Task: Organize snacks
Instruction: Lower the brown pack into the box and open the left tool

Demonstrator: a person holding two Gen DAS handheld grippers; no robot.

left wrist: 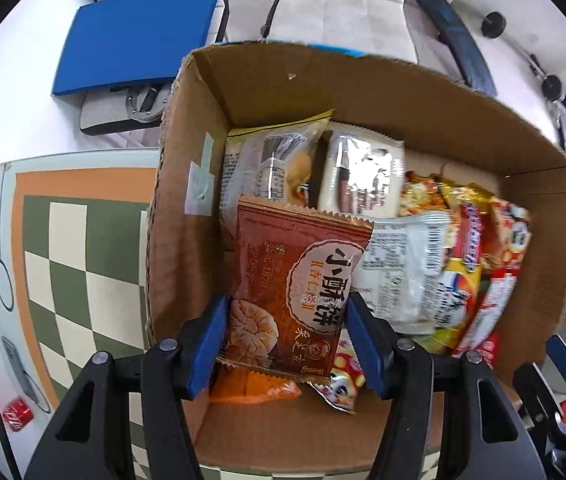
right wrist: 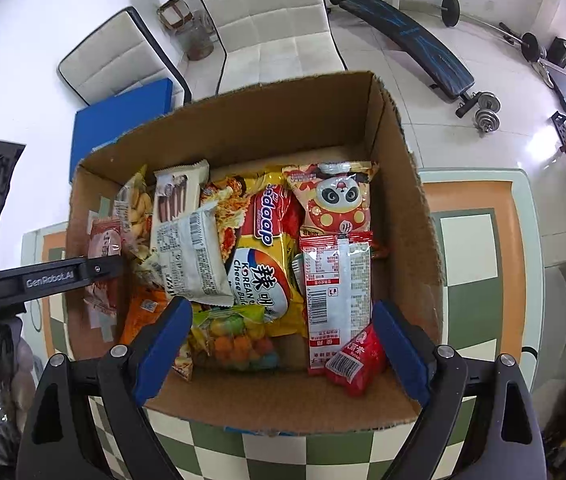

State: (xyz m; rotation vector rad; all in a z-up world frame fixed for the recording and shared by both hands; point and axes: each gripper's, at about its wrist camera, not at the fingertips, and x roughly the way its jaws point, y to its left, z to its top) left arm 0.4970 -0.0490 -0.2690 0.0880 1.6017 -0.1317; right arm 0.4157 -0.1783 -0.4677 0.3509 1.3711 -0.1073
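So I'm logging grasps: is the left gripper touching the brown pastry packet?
Touching. In the left wrist view both blue pads of the left gripper press against the sides of the brown pastry packet, held above the cardboard box.

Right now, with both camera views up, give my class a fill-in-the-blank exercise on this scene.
1. The left gripper is shut on a ____ biscuit packet.
2. The snacks lie inside a ____ box.
3. The right gripper is open and holds ____.
4. The packet with a panda face lies near the box's ____ wall in the right wrist view.

Missing words: brown; cardboard; nothing; right
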